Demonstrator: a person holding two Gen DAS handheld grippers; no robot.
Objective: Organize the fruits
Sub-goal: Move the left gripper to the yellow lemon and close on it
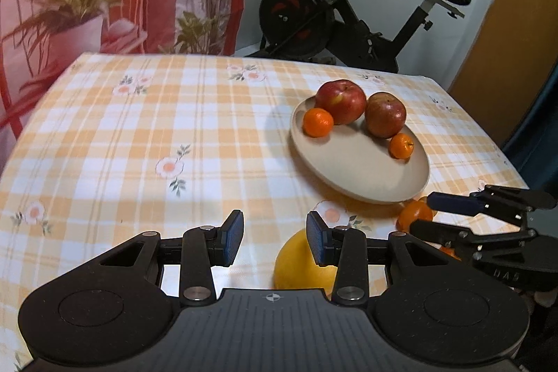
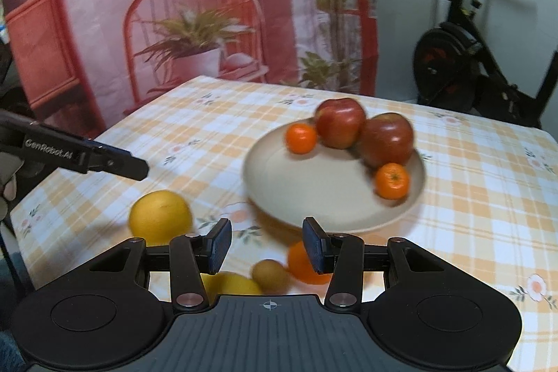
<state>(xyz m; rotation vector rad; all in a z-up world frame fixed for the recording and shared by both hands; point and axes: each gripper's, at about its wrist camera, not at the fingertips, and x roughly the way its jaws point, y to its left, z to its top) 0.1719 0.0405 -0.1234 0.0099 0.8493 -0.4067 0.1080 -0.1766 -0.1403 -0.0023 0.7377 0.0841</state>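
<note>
A beige plate (image 1: 352, 169) (image 2: 314, 194) on the checked tablecloth holds two red apples (image 1: 340, 100) (image 2: 340, 122) and two mandarins (image 1: 317, 122) (image 2: 391, 180). A large yellow orange (image 1: 300, 267) (image 2: 160, 217) lies on the cloth near the plate. My left gripper (image 1: 274, 239) is open and empty, its right finger just above that yellow orange. My right gripper (image 2: 266, 244) is open and empty above an orange (image 2: 301, 262), a kiwi (image 2: 270, 274) and a yellow fruit (image 2: 233, 283) at the near edge. The right gripper also shows in the left wrist view (image 1: 429, 215), open beside an orange (image 1: 413, 215).
The table (image 1: 139, 135) carries an orange-and-white checked cloth with flowers. A printed pink backdrop (image 2: 174, 6) hangs behind the table. An exercise bike (image 1: 348, 13) stands beyond the far edge. The left gripper's finger (image 2: 115, 162) reaches in at the left of the right wrist view.
</note>
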